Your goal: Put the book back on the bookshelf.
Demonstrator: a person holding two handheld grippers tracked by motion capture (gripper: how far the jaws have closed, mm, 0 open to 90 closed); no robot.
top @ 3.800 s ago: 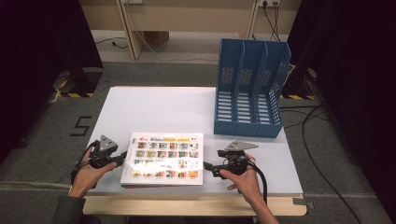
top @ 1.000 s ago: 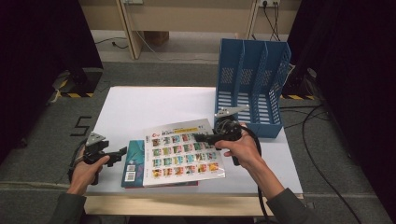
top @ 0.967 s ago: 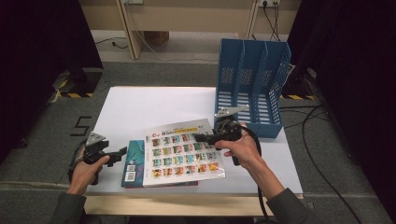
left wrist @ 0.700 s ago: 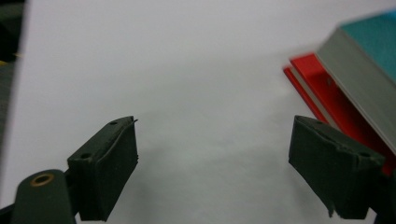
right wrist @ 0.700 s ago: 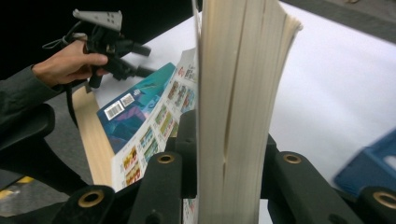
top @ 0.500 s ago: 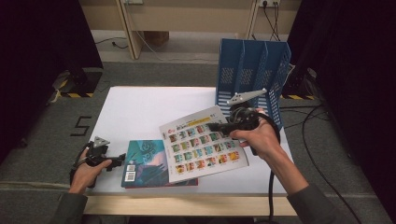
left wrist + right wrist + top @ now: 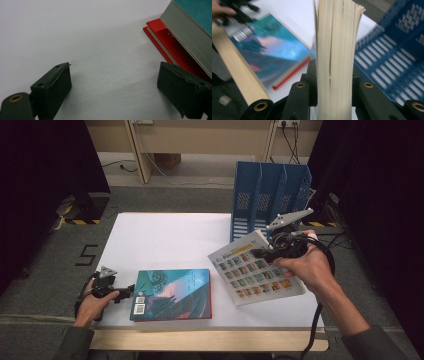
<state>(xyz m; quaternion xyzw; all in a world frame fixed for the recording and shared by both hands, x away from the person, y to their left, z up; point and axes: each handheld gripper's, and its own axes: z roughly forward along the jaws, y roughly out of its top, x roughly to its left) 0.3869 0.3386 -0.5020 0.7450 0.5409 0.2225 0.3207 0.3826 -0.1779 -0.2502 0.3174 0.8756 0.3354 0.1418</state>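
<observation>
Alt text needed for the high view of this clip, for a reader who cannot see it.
The right gripper holds a book with a grid of small pictures on its cover tilted above the white table, near a blue file rack. The left gripper, fingers open, rests beside a teal book lying flat.

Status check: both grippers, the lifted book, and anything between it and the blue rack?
Right gripper shut on the picture book, lifted and tilted. Left gripper open, jaws just widening, nothing between, beside the teal book. Path to the blue file rack looks clear.

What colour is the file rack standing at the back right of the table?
Blue, with slotted walls: the file rack shows best in the high view.
</observation>
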